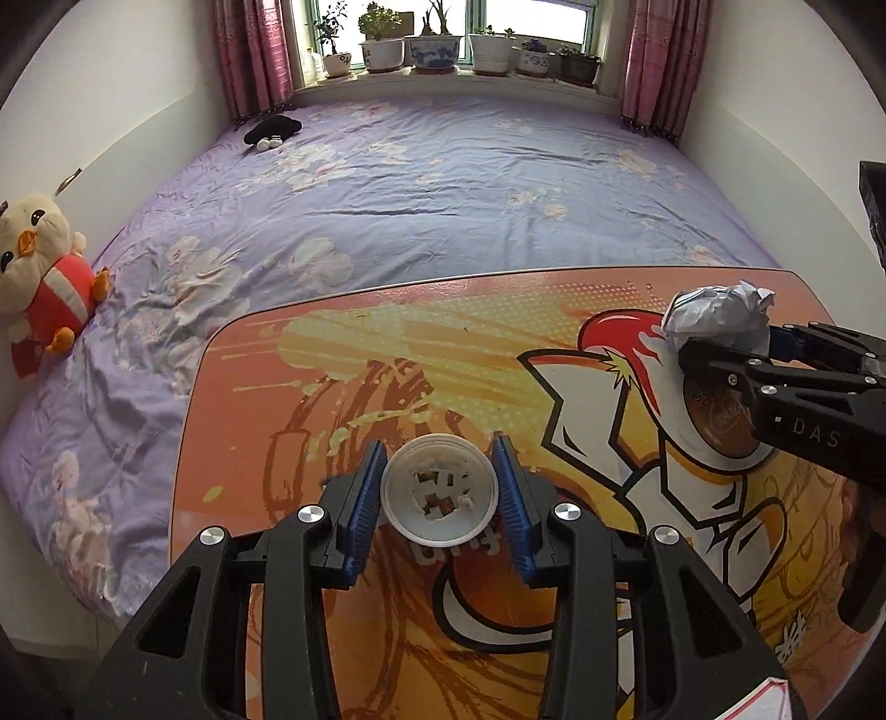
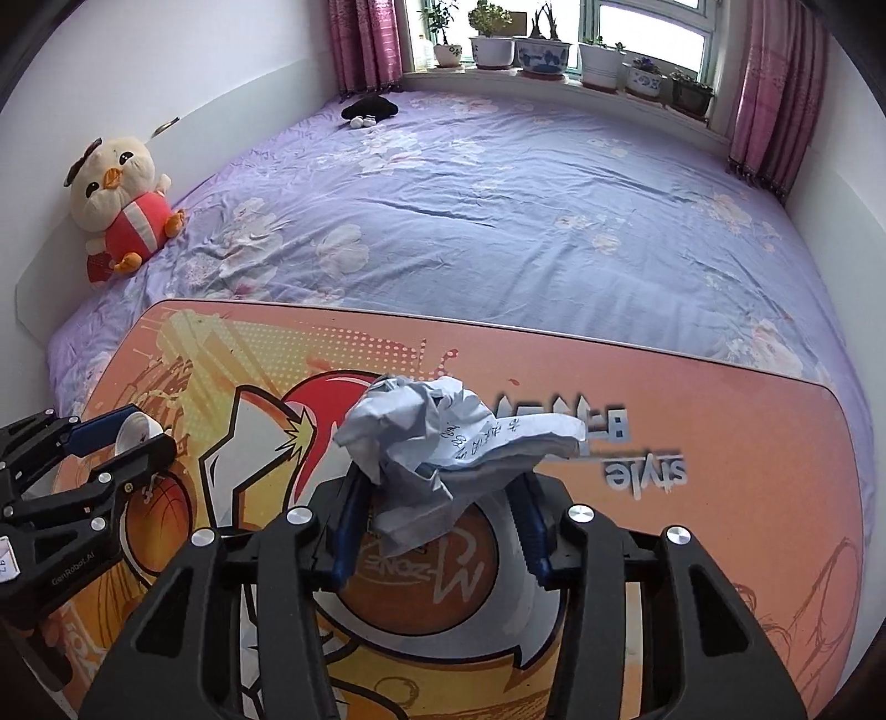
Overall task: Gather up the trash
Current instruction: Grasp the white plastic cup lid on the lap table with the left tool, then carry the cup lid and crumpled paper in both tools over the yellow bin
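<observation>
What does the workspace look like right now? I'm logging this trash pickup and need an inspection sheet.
Surface: orange cartoon-print table, set on a bed.
Job's things: white plastic cup held between the left gripper's pads, its mouth toward the camera; crumpled paper with handwriting held by the right gripper.
Clutter: corner of a red-edged white thing at the table's near edge; cannot tell what it is.
Grippers: left gripper shut on the cup; right gripper shut on the paper.
Cables: nothing seen.
Surroundings: purple floral bedsheet, duck plush by the wall, black item near the far corner, potted plants on the windowsill, pink curtains.
</observation>
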{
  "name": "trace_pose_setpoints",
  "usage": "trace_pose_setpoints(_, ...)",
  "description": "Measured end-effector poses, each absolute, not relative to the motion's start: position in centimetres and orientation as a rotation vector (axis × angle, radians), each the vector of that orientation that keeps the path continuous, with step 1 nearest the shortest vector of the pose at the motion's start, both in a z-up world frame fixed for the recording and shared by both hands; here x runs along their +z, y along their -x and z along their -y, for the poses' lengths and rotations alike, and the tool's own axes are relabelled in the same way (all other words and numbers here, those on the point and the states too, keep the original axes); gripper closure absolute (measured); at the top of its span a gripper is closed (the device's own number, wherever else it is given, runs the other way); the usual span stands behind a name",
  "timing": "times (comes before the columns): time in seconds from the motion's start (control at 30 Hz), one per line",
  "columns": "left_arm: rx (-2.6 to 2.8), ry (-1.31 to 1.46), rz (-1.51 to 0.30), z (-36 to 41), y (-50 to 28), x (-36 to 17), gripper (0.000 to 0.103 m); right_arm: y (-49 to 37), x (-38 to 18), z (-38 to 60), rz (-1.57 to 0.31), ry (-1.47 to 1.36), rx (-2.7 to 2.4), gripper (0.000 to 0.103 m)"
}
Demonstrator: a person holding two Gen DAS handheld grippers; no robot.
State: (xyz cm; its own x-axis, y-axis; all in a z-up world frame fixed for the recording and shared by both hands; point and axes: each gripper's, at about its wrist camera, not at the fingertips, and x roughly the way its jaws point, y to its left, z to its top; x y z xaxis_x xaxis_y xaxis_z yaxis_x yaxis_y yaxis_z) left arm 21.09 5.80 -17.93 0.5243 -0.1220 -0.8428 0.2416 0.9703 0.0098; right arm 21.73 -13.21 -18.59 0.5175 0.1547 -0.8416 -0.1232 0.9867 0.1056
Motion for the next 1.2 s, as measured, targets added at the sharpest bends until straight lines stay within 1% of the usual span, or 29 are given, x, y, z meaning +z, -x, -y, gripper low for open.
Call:
trace_pose_setpoints(0.17,-0.244,-0.118,-0.978,-5.0,-19.7,-17.9,0.064,-18.2,-18.3,14.0,-1.009,-0.066,0.146,0.055)
trace_pose_setpoints(0.4,-0.305,-0.063,-1.001,-3.9,-17.0,-17.6,0.064,-10.8,-17.2,14.1,-1.019,-0.105,0.101,0.055)
trace_pose_setpoints(0.5,-0.317,-0.095,-0.998,-3.1,-15.8,-17.6,0.051,-8.8,-17.2,14.3,-1.019,-0.116,0.065,0.053)
trace_pose_setpoints(0.53,-0.32,-0.107,-0.995,-2.9,-15.5,-17.6,0.042,-8.4,-17.3,14.5,-1.023,-0.129,0.06,0.053)
trace_pose_setpoints(0.57,-0.321,-0.114,-0.992,-2.9,-15.3,-17.7,0.036,-8.1,-17.4,14.7,-1.024,-0.143,0.053,0.052)
trace_pose_setpoints(0.6,-0.323,-0.116,-0.987,-2.9,-15.1,-17.7,0.034,-7.9,-17.5,14.8,-1.023,-0.155,0.05,0.044)
trace_pose_setpoints(0.63,-0.322,-0.117,-0.981,-3.0,-14.9,-17.6,0.028,-7.7,-17.5,15.0,-1.019,-0.162,0.042,0.036)
trace_pose_setpoints(0.67,-0.323,-0.116,-0.977,-3.2,-14.7,-17.5,0.023,-7.5,-17.3,15.1,-1.009,-0.17,0.032,0.033)
trace_pose_setpoints(0.73,-0.323,-0.108,-0.964,-3.7,-14.4,-17.3,0.016,-7.2,-17.1,15.4,-0.999,-0.185,0.02,0.026)
trace_pose_setpoints(0.77,-0.32,-0.105,-0.959,-3.9,-14.3,-17.2,0.014,-7.1,-17.2,15.5,-1.0,-0.186,0.01,0.025)
trace_pose_setpoints(0.87,-0.318,-0.092,-0.958,-4.3,-14.0,-17.3,0.008,-6.7,-17.3,15.8,-0.998,-0.206,-0.014,0.021)
trace_pose_setpoints(1.0,-0.301,-0.093,-0.959,-4.2,-14.6,-17.7,0.009,-7.0,-17.7,15.8,-0.995,-0.217,-0.027,0.021)
trace_pose_setpoints(1.1,-0.305,-0.127,-0.98,-3.7,-15.9,-18.4,0.011,-7.7,-18.0,15.9,-0.993,-0.235,-0.032,0.021)
trace_pose_setpoints(1.2,-0.308,-0.159,-0.979,-3.4,-16.9,-18.5,0.011,-8.1,-18.1,15.9,-0.985,-0.243,-0.036,0.021)
